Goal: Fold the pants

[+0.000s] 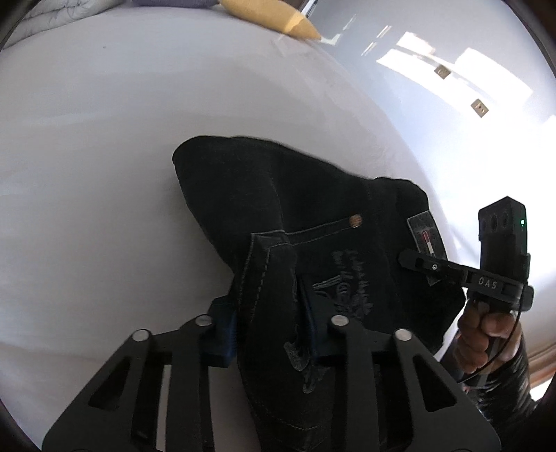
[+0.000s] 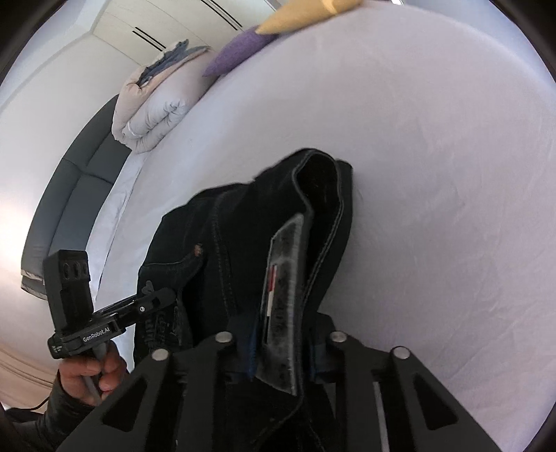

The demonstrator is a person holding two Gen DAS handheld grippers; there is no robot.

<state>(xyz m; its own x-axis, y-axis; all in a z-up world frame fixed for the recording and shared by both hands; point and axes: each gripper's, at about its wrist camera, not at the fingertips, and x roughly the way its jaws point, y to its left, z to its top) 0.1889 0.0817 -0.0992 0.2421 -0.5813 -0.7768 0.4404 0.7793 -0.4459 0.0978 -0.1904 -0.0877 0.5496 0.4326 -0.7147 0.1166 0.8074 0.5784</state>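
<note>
Dark denim pants [image 1: 278, 194] lie bunched on the white bed sheet [image 1: 104, 139]. In the left wrist view my left gripper [image 1: 271, 330] is shut on a stitched fold of the pants near the embroidered back pocket, with cloth pinched between its blue pads. In the right wrist view my right gripper [image 2: 281, 340] is shut on the waistband of the pants [image 2: 243, 226], right at the grey leather patch [image 2: 281, 278]. Each gripper shows in the other's view: the right gripper [image 1: 413, 260] sits on the patch [image 1: 425, 233], and the left gripper [image 2: 156, 299] is at the pocket side, both held by hands.
A yellow pillow [image 2: 295, 19], a purple pillow [image 2: 239, 52] and a folded pale duvet [image 2: 153, 104] lie along the bed's far end. A dark padded headboard [image 2: 69, 194] runs along the left. Beyond the bed's right edge is shiny, sunlit floor [image 1: 451, 69].
</note>
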